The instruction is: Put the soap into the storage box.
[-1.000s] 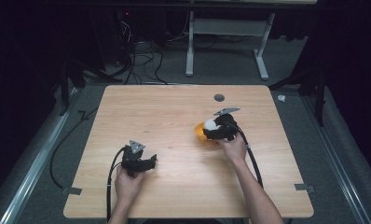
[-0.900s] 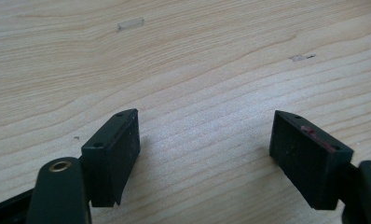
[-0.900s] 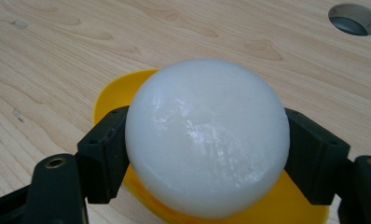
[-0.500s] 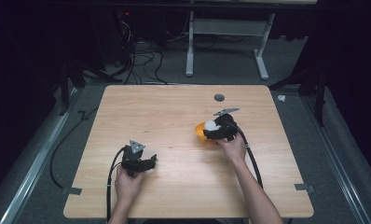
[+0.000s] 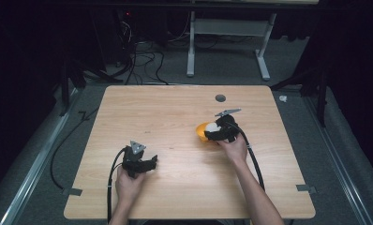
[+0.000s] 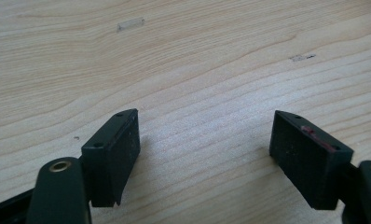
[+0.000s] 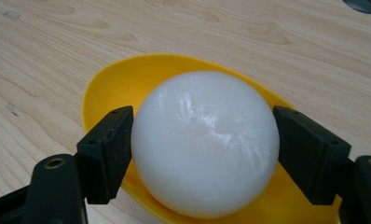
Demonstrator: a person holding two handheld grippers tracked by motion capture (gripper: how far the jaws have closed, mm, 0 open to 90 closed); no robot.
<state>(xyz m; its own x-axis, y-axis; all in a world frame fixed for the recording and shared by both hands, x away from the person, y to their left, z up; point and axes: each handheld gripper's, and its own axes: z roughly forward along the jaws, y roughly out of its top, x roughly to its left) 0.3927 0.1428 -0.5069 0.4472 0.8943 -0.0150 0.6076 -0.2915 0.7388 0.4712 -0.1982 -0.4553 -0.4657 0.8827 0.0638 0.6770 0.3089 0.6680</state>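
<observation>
Resting on the right half of the wooden table (image 5: 175, 108), a shallow yellow bowl (image 7: 127, 79) carries a white ball (image 7: 204, 140), and the right gripper (image 7: 204, 154) is set around that ball. In the right gripper view, both black jaws sit flush against opposite sides of the ball, the left pad touching its left flank and the right pad its right flank; the ball sits low in the bowl, its underside against the yellow inner surface. The jaws have just been opening slightly, with the ball between them, yet the pads appear to be in contact with it. In the high view the right gripper (image 5: 212, 131) lies over the bowl (image 5: 201, 132), held by the person's right hand (image 5: 234, 147), with its cable trailing back along the forearm; the ball (image 5: 213, 126) shows as a small white patch beside the black body. The left gripper (image 5: 152, 161) rests near the front left of the table in the left hand (image 5: 128, 180), well apart from the bowl. In the left gripper view its jaws stand wide apart with bare wood grain between them, grasping nothing. A dark round grommet (image 5: 220, 98) sits in the table beyond the bowl.
</observation>
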